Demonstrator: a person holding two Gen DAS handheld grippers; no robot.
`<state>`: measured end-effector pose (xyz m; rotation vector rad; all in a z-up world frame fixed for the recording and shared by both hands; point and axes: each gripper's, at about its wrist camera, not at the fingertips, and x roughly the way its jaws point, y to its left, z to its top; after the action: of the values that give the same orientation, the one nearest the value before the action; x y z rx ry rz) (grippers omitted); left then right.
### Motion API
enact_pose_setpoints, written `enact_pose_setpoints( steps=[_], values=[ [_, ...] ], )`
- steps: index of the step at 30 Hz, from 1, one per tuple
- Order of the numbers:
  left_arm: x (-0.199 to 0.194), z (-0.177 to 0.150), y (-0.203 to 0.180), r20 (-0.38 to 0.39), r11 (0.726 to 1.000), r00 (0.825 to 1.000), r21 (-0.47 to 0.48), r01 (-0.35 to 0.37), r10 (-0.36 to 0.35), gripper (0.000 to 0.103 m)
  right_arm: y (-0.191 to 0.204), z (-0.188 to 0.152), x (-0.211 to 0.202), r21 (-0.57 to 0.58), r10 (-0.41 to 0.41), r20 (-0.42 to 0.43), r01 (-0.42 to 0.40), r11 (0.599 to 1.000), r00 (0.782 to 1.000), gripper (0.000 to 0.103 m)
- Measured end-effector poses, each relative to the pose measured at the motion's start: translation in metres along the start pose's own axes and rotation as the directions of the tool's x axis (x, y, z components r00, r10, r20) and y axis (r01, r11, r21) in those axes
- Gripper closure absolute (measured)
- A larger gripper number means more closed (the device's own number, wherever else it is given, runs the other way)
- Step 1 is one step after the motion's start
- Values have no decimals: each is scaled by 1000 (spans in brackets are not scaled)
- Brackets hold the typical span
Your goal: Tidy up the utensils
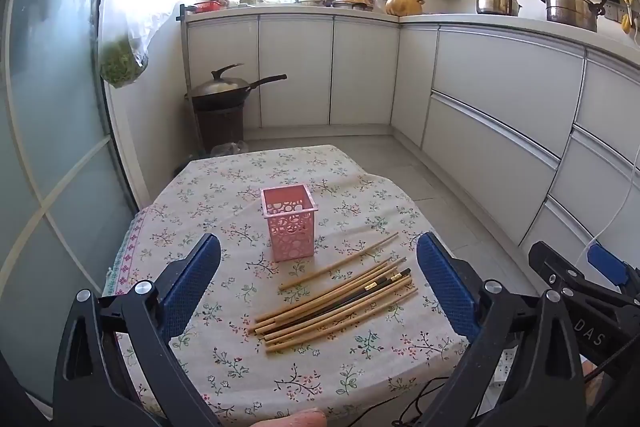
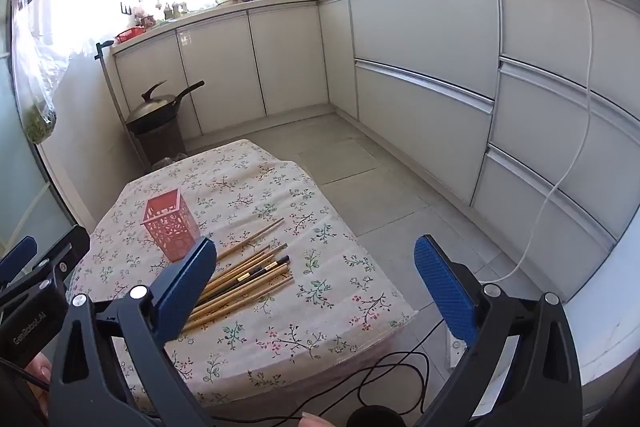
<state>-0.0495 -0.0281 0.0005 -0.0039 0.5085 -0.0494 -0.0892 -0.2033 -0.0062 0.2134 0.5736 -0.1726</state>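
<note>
While the left tool (image 1: 318,285) is hanging wide open and empty above the tabletop (image 1: 224,359), the chopsticks (image 1: 336,301) are lying loose in a fanned bundle just in front of the pink holder (image 1: 289,223), which is standing upright (light, perforated plastic, likely easy to tip). Seen from the right wrist, the right tool (image 2: 316,287) is likewise gaping, gripping nothing; chopsticks (image 2: 244,277) are lying partly behind its left finger. Pinching one thin, smooth stick could scatter its neighbours.
</note>
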Motion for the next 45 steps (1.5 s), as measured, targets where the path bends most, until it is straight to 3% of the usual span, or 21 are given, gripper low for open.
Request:
enact_pose_setpoints(
  steps=[45],
  values=[
    [1, -2, 0, 1, 1000, 1000, 5, 2, -2, 8, -3, -2, 3, 25, 10, 1, -10, 1000, 1000, 7]
  ],
)
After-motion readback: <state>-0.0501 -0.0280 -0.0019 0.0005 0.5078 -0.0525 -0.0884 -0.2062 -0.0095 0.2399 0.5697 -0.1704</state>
